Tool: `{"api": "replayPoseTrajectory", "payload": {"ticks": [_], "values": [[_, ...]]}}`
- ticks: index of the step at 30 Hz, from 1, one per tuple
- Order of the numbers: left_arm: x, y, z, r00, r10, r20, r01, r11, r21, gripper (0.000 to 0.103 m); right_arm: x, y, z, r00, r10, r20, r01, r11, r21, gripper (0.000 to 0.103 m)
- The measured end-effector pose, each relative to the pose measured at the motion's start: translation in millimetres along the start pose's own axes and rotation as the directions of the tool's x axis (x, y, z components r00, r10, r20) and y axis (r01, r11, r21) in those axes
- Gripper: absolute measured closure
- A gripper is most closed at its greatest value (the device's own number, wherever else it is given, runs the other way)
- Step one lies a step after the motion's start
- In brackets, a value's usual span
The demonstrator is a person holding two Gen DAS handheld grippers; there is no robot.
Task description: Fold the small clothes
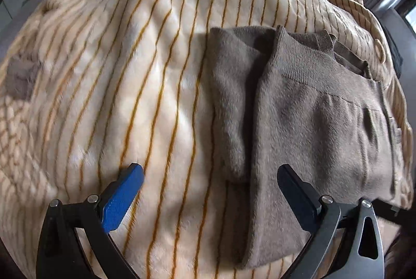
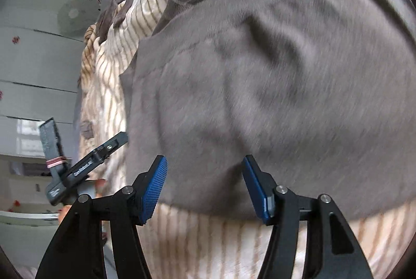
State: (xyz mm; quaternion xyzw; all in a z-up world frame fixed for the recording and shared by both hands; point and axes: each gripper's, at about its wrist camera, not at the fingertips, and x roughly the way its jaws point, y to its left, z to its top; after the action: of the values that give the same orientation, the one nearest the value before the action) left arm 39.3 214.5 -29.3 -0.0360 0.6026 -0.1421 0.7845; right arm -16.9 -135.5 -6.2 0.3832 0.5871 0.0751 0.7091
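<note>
A taupe knit garment (image 1: 319,107) is lying flat on a cream striped blanket (image 1: 124,76), one side panel folded in along its left edge so a doubled strip is showing there. The ribbed band is sitting at the far end.

Left gripper (image 1: 210,175) is hovering over that left edge, jaws standing wide, nothing between them; likely placed to tidy or take the folded strip.

Right gripper (image 2: 205,172) is hanging over the garment's near hem, jaws apart and empty, pads clear of the cloth. Judged: a fold has been laid down, and both tools are free for the next one.
</note>
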Motion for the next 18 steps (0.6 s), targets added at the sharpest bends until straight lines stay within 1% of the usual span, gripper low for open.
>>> {"api": "replayPoseTrajectory", "payload": {"ticks": [1,2,4,7,9,10,11,12,15,16,17,18], "values": [[-0.4,2.0,-2.3,1.0,-0.02,-0.007,0.02,1.0,-0.007,0.0,4.0,-0.7,-5.8,0.999,0.046,-0.015,-0.045,0.999,0.028,0.039],[1.4,8.7,2.8,0.999,-0.039,-0.008,0.039,0.999,-0.019,0.0,9.5,-1.6,-13.1,0.995,0.098,-0.032,-0.096,0.993,0.064,0.039],[-3.6,14.8,-2.3,0.995,-0.096,-0.002,0.096,0.994,-0.056,0.0,23.3,-4.4,-24.5,0.98,0.189,-0.065,-0.178,0.974,0.138,0.036],[-8.0,27.1,-5.6,0.984,-0.176,0.005,0.176,0.978,-0.113,0.0,43.7,-8.6,-37.1,0.958,0.277,-0.08,-0.251,0.938,0.237,0.036],[-8.6,34.6,1.1,0.971,-0.238,0.006,0.236,0.961,-0.144,0.0,54.0,-10.7,-40.3,0.946,0.32,-0.057,-0.291,0.911,0.292,0.036],[-8.6,35.4,2.6,0.967,-0.253,0.005,0.251,0.956,-0.149,0.0,60.7,-11.7,-40.4,0.936,0.351,-0.03,-0.324,0.891,0.319,0.035],[-7.3,36.4,6.5,0.962,-0.273,0.003,0.27,0.95,-0.155,0.0,64.1,-12.0,-40.5,0.932,0.362,-0.013,-0.338,0.881,0.332,0.035],[-7.2,37.5,5.8,0.953,-0.303,-0.001,0.299,0.94,-0.163,0.0,68.1,-12.9,-39.5,0.926,0.378,0.009,-0.357,0.866,0.351,0.035],[2.5,34.0,14.6,0.929,-0.371,-0.016,0.362,0.914,-0.183,0.0,80.0,-15.1,-36.8,0.893,0.443,0.08,-0.433,0.797,0.42,0.036],[6.5,32.3,21.0,0.922,-0.387,-0.018,0.376,0.905,-0.197,0.0,84.4,-16.6,-36.4,0.877,0.469,0.101,-0.461,0.766,0.448,0.036],[7.1,32.1,23.4,0.923,-0.385,-0.016,0.374,0.904,-0.206,0.0,87.8,-18.4,-36.5,0.867,0.485,0.114,-0.476,0.738,0.478,0.036],[9.1,29.4,26.8,0.925,-0.38,-0.014,0.369,0.905,-0.21,0.0,87.2,-20.1,-37.1,0.86,0.495,0.126,-0.486,0.718,0.498,0.036]]}}
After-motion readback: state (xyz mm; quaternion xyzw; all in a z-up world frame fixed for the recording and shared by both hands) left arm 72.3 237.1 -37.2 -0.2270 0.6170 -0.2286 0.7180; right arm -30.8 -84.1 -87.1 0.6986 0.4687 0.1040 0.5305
